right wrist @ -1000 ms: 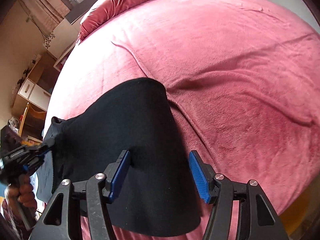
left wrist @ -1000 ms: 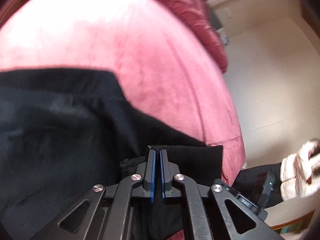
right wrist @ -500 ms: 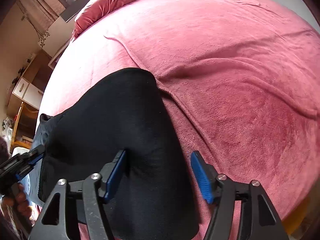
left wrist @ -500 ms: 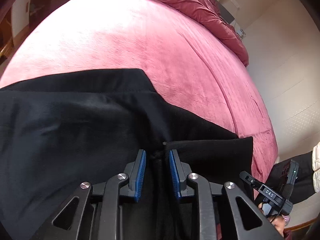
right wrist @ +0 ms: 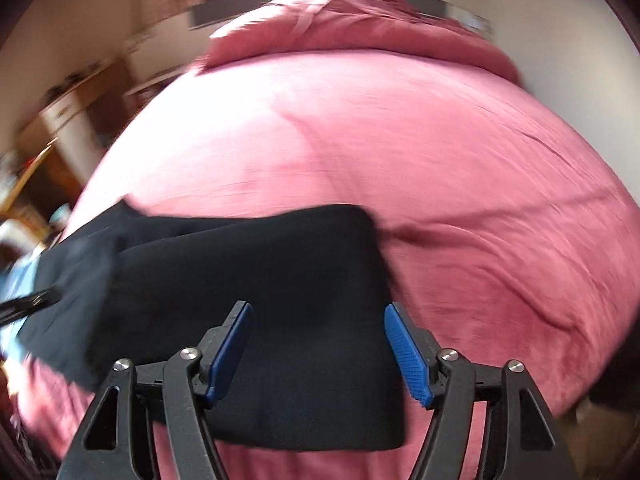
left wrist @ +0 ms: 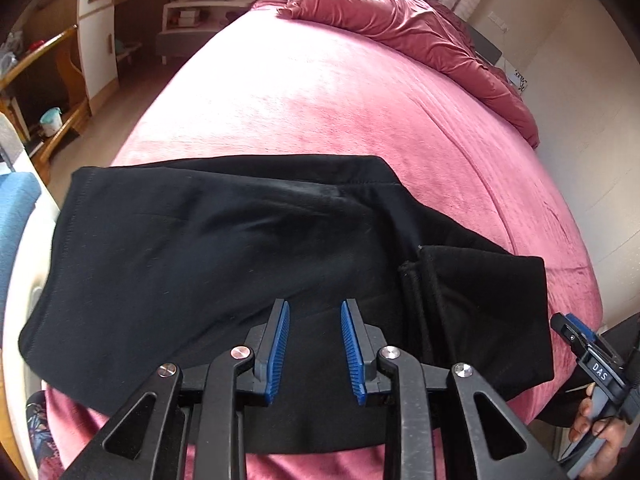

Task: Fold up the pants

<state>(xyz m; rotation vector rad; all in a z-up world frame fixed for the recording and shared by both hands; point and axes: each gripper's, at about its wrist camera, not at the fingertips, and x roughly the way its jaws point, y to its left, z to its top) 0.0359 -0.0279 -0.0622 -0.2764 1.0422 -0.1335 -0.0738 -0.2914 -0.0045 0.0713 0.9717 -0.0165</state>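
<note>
The left gripper (left wrist: 313, 312) has just been opening, its jaws a little apart above the pants (left wrist: 224, 248), nothing pinched. The right gripper (right wrist: 318, 316) is spread wide, empty (that view is blurred). The black pants lie folded on the pink bed (left wrist: 320, 92), pillows (left wrist: 400, 28) beyond.

White "DAS" label on the right gripper (left wrist: 600, 372), left wrist view.

Black hand-held gripper (left wrist: 313, 344), blue ribbed pads (left wrist: 279, 354), silver screws.
</note>
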